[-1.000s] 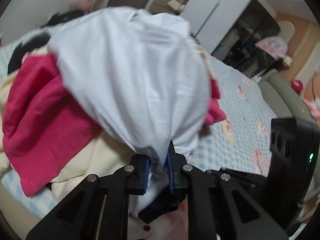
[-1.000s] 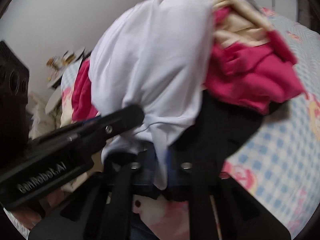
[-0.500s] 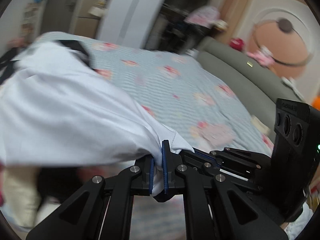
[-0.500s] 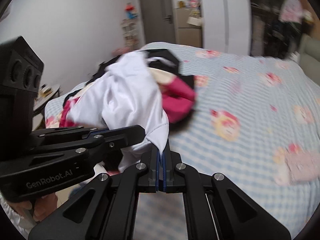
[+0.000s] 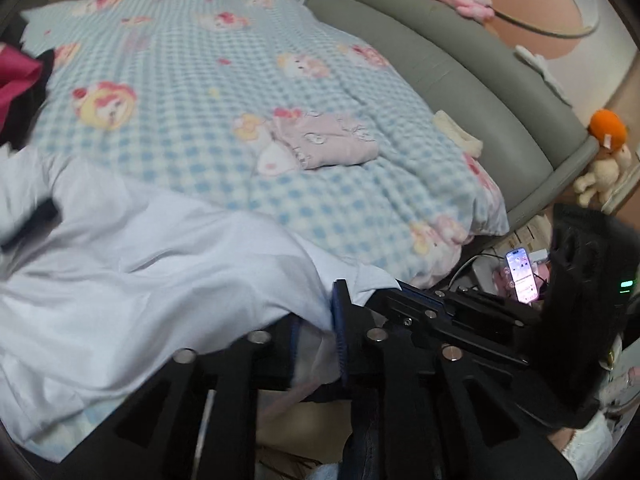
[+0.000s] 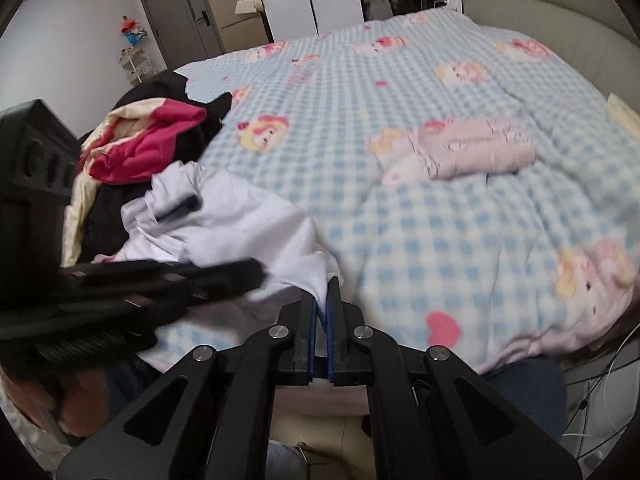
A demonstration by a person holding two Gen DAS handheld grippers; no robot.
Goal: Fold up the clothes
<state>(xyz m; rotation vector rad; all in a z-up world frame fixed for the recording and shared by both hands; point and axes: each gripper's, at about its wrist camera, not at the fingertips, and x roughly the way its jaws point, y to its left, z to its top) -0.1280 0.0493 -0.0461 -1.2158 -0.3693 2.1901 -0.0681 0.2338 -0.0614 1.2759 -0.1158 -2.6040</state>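
Pile of crimson, cream and black clothes (image 6: 132, 152) far left on bed. White cotton garment (image 5: 132, 264) beside pile, spread over blue-checked bedcover (image 6: 420, 220). Left gripper (image 5: 316, 340) jaws opening, hem between. Right gripper (image 6: 320, 316) jaws clamped on hem.

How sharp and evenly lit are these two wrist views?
Left wrist view: blue checked bedspread and white cotton garment smeared by motion, glowing phone screen blown out. Right wrist view: right gripper crisp, left gripper streaked, folded pink garment soft. Both: fisheye bending, dark corners.

Soft indoor light, motion blur, perhaps dimmer fisheye edges.
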